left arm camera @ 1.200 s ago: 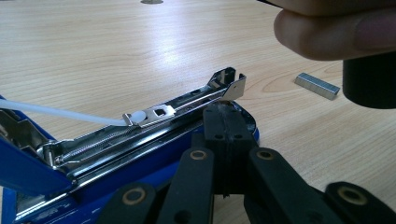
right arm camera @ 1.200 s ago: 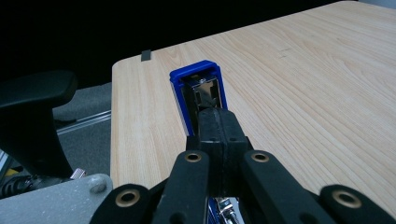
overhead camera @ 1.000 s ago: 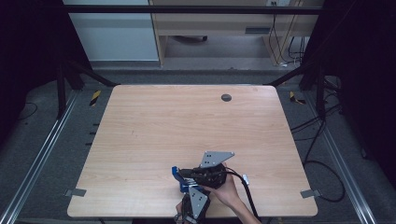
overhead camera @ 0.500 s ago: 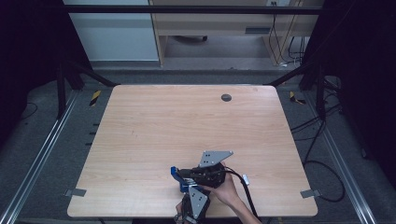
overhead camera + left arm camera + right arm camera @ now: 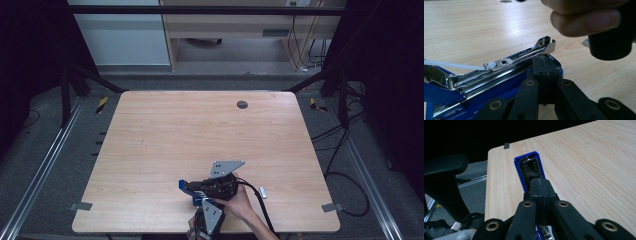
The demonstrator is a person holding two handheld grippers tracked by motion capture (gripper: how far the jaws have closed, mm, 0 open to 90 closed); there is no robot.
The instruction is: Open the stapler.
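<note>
Stapler work occupies the near edge of the table [image 5: 150,130], a little right of its middle — a blue stapler [image 5: 186,186] lies there, opened up, with its metal staple channel [image 5: 524,53] exposed and lifted off the blue base.

At the left of the pair, the left gripper [image 5: 207,220] comes up from the near edge with its 2 jaws together; in the left gripper view their tips sit pressed against the stapler's blue body just under the front of the channel, seemingly to pin the tool so it cannot slide. Whether anything is pinched between the pads I cannot tell. A white pusher rod [image 5: 454,65] runs back along the channel, which looks drawn open for loading.

Next, the right gripper [image 5: 197,186] lies across the stapler from the right, a hand [image 5: 240,202] wrapped round it. Its jaws are together too, tips resting over the hinged blue end [image 5: 527,161] — likely holding that part down and open.

Further right, near the same edge, a small silvery strip [image 5: 263,192] rests on the wood, probably the staples to be loaded.
</note>
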